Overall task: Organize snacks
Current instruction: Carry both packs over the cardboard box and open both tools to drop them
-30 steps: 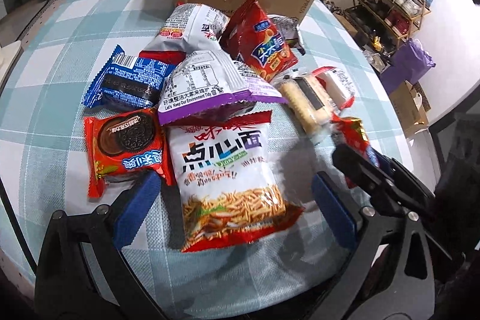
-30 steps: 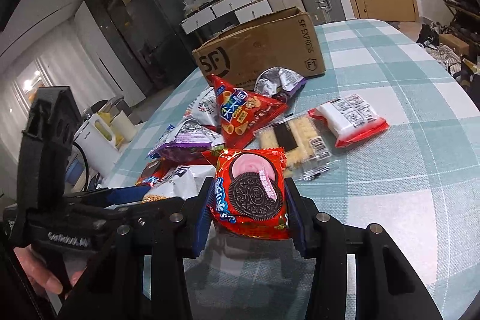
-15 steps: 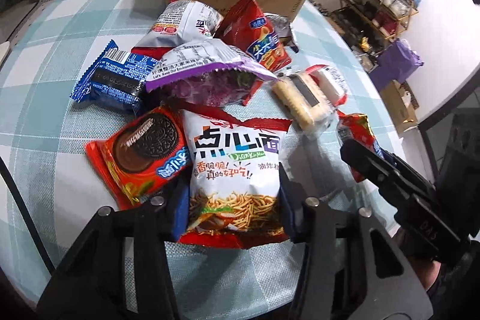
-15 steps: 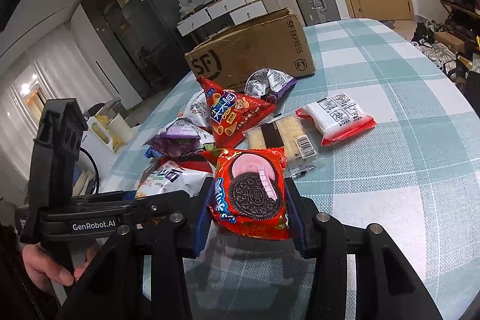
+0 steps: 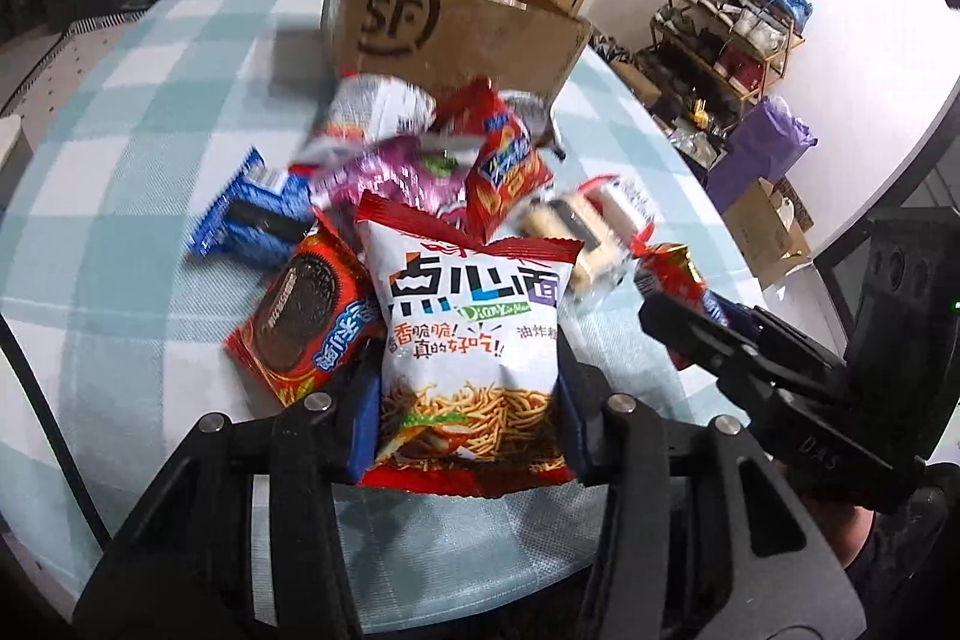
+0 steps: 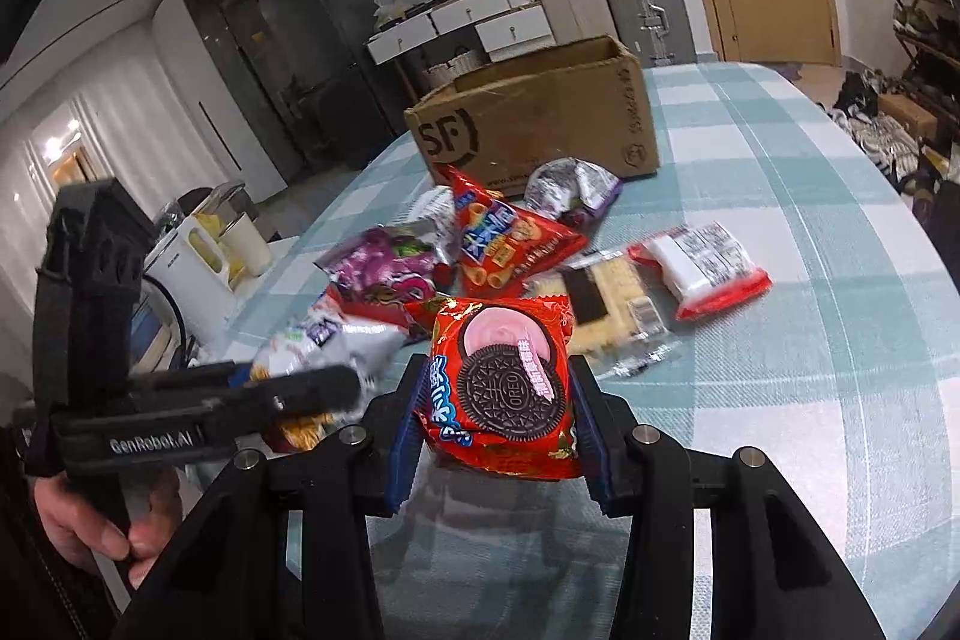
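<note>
Noodle snack bag (image 5: 474, 340): light, air-filled, crinkly film, contents brittle. It sits clamped at its lower half between the left gripper (image 5: 471, 412) pads, squeezed narrow. Best held at the side edges, lightly. Oreo packet (image 6: 501, 388): small, slick, pinched likewise in the right gripper (image 6: 498, 430). Beyond both, the loose pile and cardboard box (image 5: 456, 34) on the bench are motion-blurred; the box interior is hidden.

The tabletop (image 6: 840, 340) is covered by a teal-and-white checked cloth. An open cardboard box (image 6: 540, 130) is set on it, and in front of the box loose snack packets (image 6: 510, 244) are scattered, among them a white-and-red packet (image 6: 702, 262) lying apart.
</note>
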The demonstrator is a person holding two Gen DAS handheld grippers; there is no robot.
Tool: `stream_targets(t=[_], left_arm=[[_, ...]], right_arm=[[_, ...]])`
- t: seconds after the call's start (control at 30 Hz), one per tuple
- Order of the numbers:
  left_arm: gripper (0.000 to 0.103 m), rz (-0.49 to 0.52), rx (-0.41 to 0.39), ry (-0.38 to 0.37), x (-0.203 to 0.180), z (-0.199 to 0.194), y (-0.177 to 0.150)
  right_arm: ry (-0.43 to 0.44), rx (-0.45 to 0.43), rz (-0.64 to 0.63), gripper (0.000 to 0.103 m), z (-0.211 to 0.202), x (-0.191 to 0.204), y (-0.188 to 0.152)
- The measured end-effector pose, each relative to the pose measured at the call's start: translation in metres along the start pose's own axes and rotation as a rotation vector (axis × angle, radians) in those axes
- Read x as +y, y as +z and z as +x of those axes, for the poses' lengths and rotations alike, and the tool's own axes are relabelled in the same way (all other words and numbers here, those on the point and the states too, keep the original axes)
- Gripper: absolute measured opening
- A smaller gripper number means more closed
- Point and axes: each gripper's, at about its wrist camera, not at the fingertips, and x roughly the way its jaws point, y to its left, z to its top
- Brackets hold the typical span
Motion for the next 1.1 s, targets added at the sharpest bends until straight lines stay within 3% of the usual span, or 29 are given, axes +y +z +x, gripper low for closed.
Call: stream_targets(t=[0.47,0.77,1.1], left_arm=[[0.044,0.030,-0.091,-0.011,0.007,-0.044,0.046],[0.044,0.010,-0.172,0.000,0.013,-0.052,0.120],[0.044,0.043,-0.170,0.015,0.006,-0.043,0.201]], right_arm=[[0.043,-0.037,-0.073,0.045,0.000,0.031,0.035],[0.081,-0.074,-0.086,0.045,0.011,0.025,0.087],[0.081,-0.089,-0.146,0.045,0.025,0.021,0.160]])
